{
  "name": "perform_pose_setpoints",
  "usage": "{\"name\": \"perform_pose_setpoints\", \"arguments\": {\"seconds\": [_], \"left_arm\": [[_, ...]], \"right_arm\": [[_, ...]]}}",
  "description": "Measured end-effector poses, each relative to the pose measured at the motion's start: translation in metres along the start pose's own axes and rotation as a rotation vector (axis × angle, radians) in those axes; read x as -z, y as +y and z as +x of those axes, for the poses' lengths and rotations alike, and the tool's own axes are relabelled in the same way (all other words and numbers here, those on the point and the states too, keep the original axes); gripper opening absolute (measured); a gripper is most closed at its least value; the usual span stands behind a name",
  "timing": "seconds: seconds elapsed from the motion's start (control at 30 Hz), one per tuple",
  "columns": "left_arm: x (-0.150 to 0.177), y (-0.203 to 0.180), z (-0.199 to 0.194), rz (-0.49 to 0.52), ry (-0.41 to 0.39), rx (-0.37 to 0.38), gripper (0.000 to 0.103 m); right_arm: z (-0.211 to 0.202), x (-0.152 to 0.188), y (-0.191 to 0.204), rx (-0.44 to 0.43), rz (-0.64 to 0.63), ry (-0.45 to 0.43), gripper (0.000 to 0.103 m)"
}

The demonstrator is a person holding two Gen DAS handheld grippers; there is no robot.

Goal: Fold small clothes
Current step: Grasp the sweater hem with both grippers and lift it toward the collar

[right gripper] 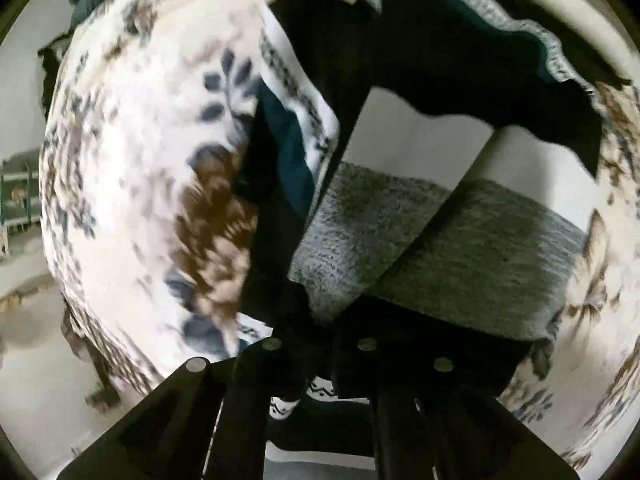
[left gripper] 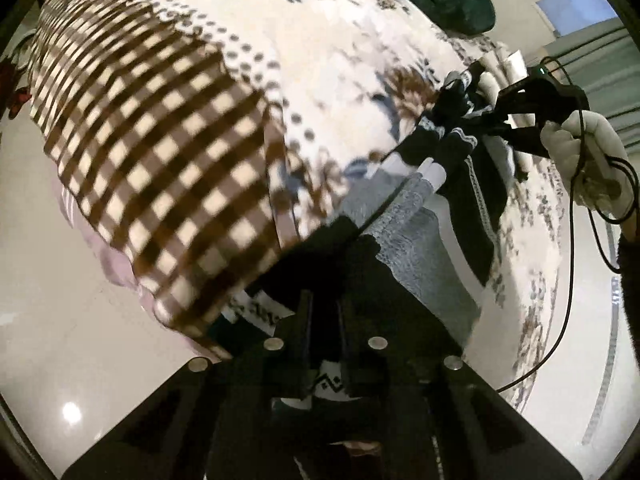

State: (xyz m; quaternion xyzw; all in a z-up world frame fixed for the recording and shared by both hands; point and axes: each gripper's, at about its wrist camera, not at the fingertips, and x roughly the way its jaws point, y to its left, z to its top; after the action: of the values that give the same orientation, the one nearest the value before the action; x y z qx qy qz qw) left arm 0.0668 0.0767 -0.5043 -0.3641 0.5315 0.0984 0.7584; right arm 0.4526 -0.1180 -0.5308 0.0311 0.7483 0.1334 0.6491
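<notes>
A soft, limp garment is held stretched above the bed, one patterned edge pinched in each closed gripper, left and right; hems are judged the best hold.

Left gripper: matte black fingers, round silver screws set in the black mount. Right gripper: black body, thin black cable looped off it. White glove worn; dark, possibly fuzzy sleeve seen behind.
</notes>
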Motion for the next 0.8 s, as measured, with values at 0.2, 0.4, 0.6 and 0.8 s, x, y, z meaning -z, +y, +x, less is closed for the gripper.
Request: {"name": "perform_pose_setpoints", "arguments": {"seconds": [0.2,0.4,0.6,0.8], "left_arm": [[-0.027,0.04,0.017,-0.065,0.099,0.001,0.018],[-0.023,0.065,0.003,-0.085,0.151,0.012,0.049],[-0.014,0.06,-0.002,-0.052,0.153,-0.027,0.049],[-0.019,0.037,0.0,-0.007,0.119,-0.064,0.049]], "right_arm": [[0.014,0.001,0.016,0.012,-0.062,0.05,0.02],[0.012,0.115,-0.027,-0.144,-0.1,0.169,0.037],[0.083,0.281,-0.062,-0.152,-0.126,0.353,0.037],[0.095,0.38,-0.057,-0.181,-0.238,0.368,0.037]]}}
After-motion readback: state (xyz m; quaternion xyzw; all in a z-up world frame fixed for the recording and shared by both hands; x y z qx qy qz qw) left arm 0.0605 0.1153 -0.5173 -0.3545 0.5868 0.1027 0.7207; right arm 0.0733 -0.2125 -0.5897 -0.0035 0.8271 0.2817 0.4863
